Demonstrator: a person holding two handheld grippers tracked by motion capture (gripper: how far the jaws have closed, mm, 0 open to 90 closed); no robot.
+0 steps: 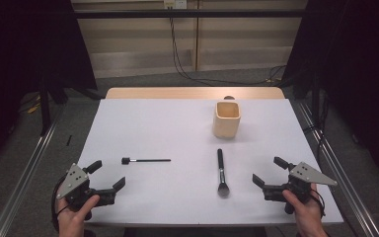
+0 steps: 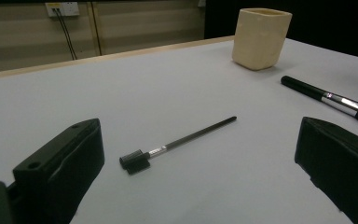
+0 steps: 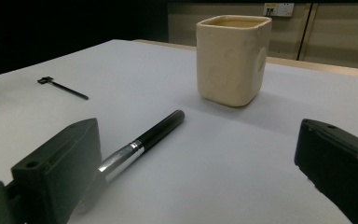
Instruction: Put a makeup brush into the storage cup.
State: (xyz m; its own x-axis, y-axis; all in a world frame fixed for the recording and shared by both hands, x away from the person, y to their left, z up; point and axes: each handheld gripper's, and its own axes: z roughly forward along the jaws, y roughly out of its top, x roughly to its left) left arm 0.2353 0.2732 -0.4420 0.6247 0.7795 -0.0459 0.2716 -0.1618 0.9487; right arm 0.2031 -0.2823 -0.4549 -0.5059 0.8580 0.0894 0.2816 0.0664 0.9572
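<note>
Both hand-held grippers, left and right, are resting spread and empty at the worktop's near corners. Each is facing a brush, thin brush left, makeup brush right, probably readying for the cup.

left tool: black two-jaw gripper, grey three-cornered plate with small dark holes on top
right tool: matching black gripper, same grey plate
jaws: thick black blocks, one small hole each
cable: black, looped by left hand

Cream cup upright on table – makeup brush, thin wand lying apart.
</note>
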